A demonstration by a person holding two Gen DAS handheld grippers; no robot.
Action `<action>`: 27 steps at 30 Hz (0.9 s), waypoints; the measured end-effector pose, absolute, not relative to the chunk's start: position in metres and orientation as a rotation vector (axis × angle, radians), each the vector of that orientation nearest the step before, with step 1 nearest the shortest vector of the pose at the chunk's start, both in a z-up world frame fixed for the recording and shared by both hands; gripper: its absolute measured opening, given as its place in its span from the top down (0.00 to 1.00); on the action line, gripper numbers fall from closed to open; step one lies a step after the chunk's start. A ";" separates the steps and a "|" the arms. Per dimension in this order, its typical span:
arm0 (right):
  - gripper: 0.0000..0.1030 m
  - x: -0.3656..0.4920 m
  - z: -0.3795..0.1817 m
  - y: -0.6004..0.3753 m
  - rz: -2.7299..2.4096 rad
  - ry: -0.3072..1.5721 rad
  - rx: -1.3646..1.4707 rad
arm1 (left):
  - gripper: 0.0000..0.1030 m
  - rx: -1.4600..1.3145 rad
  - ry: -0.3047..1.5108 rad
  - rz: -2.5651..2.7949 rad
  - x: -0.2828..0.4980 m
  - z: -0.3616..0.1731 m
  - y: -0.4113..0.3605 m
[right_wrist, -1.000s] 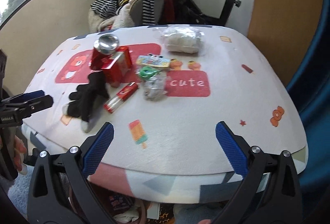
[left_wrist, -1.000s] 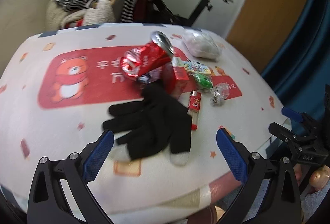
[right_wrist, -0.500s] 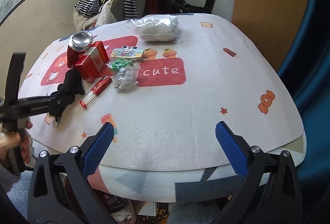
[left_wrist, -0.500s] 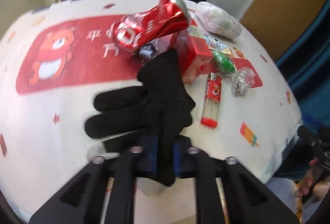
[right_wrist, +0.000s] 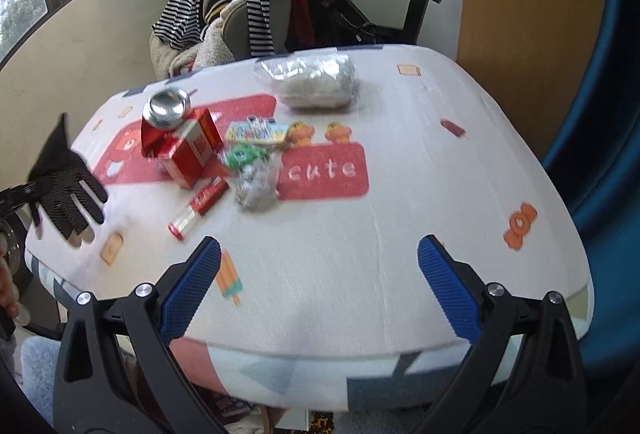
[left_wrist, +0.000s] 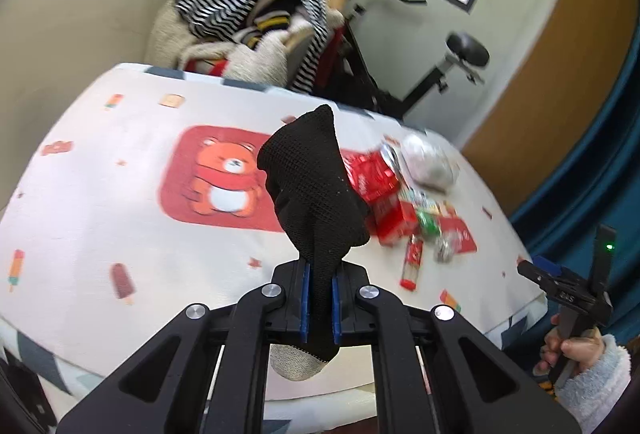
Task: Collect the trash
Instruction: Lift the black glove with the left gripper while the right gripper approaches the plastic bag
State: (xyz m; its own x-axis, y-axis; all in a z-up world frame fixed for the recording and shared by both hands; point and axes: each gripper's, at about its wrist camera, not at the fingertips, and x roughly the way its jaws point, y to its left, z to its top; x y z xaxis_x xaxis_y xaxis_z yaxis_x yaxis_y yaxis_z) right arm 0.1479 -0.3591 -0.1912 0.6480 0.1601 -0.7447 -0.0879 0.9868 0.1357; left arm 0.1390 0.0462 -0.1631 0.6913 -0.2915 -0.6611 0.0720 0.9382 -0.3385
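My left gripper (left_wrist: 320, 308) is clamped tight on the black glove (left_wrist: 316, 202), which hangs off the table (right_wrist: 400, 234) at its left edge, fingers dangling. My right gripper (right_wrist: 319, 288) is spread wide, holding nothing, over the near edge. On the cloth sit the red can (right_wrist: 166, 114), red box (right_wrist: 192, 152), lighter (right_wrist: 198, 208), crumpled clear wrapper (right_wrist: 256, 186) and white bag (right_wrist: 314, 82), clustered left of centre.

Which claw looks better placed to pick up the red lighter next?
The right claw, I'd guess. It is open and empty, facing the table with the red lighter lying ahead and to its left. The left claw is shut on the black glove, lifted off the table.
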 end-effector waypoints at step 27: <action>0.06 0.437 -0.231 -0.343 0.010 1.005 0.334 | 0.92 -0.382 0.783 -0.121 0.128 -0.185 0.108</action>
